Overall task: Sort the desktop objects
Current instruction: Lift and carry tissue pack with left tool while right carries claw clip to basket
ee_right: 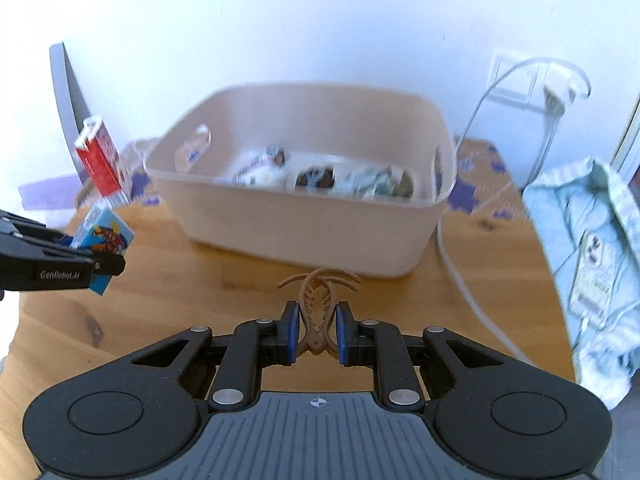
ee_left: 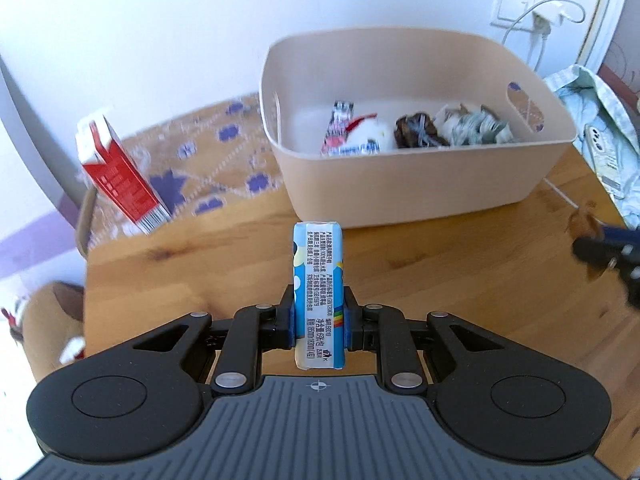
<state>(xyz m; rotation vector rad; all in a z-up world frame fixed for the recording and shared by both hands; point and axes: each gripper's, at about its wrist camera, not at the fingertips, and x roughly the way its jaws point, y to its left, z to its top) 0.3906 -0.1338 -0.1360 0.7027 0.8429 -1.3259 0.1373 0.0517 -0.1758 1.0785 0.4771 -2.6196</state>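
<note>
My left gripper (ee_left: 319,312) is shut on a small blue tissue pack (ee_left: 319,292) and holds it above the wooden table (ee_left: 200,264), in front of the beige bin (ee_left: 400,184). The pack also shows in the right wrist view (ee_right: 105,236), with the left gripper (ee_right: 102,266) at the left. My right gripper (ee_right: 317,328) is shut on a brown hair claw clip (ee_right: 318,300), in front of the bin (ee_right: 304,224). The bin holds several wrapped items (ee_left: 416,128). The right gripper (ee_left: 600,256) shows at the right edge of the left wrist view.
A red and white carton (ee_left: 120,172) stands at the table's back left, also in the right wrist view (ee_right: 98,160). A light blue cloth with a tag (ee_right: 592,264) lies at the right. A white cable (ee_right: 460,272) runs from a wall socket (ee_left: 532,8) past the bin. A patterned mat (ee_left: 208,156) lies beyond.
</note>
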